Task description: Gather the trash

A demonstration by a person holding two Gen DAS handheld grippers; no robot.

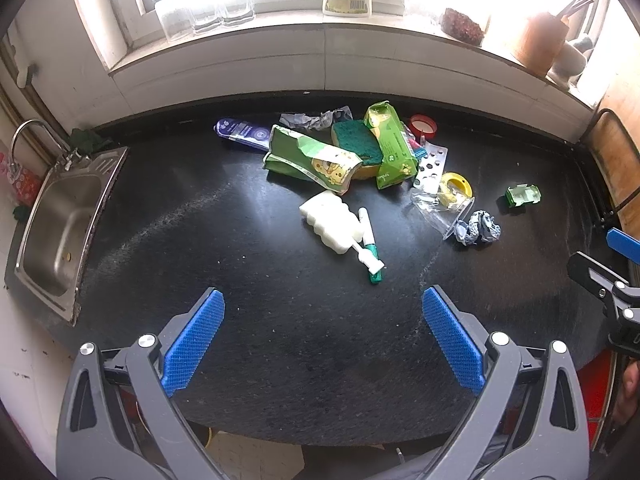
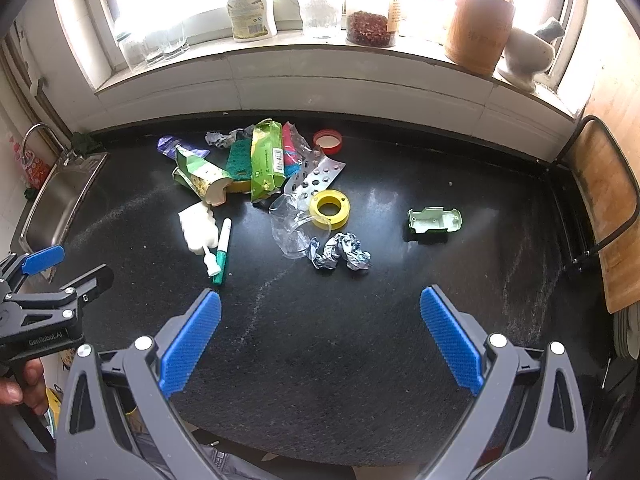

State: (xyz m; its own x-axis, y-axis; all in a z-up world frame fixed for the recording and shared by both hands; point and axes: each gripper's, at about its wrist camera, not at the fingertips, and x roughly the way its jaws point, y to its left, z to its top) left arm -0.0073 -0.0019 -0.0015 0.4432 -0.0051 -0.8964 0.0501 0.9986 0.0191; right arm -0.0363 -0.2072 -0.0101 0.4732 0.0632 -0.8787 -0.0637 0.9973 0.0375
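Observation:
Trash lies scattered on the black counter point(image 1: 280, 340): two green cartons point(image 1: 316, 160) point(image 2: 266, 160), a crumpled grey paper ball point(image 1: 480, 228) point(image 2: 340, 256), an empty blister pack point(image 1: 432, 166) point(image 2: 316, 176), clear plastic wrap point(image 2: 292, 228), a yellow tape ring point(image 2: 330, 206), a red lid point(image 1: 423, 124), a green plastic piece point(image 1: 522, 195) point(image 2: 434, 220), a white sponge brush point(image 1: 332, 222) and a green marker point(image 2: 222, 252). My left gripper point(image 1: 323, 300) hovers open above the near counter, empty. My right gripper point(image 2: 320, 300) is open too, short of the paper ball.
A steel sink point(image 1: 64, 220) with a tap sits at the left. The windowsill holds glasses point(image 1: 204, 16), a bottle point(image 2: 250, 12), a jar point(image 2: 370, 28) and a wooden utensil holder point(image 2: 478, 28). A cutting board point(image 2: 604, 208) leans at the right. A green scouring sponge point(image 1: 356, 138) lies among the cartons.

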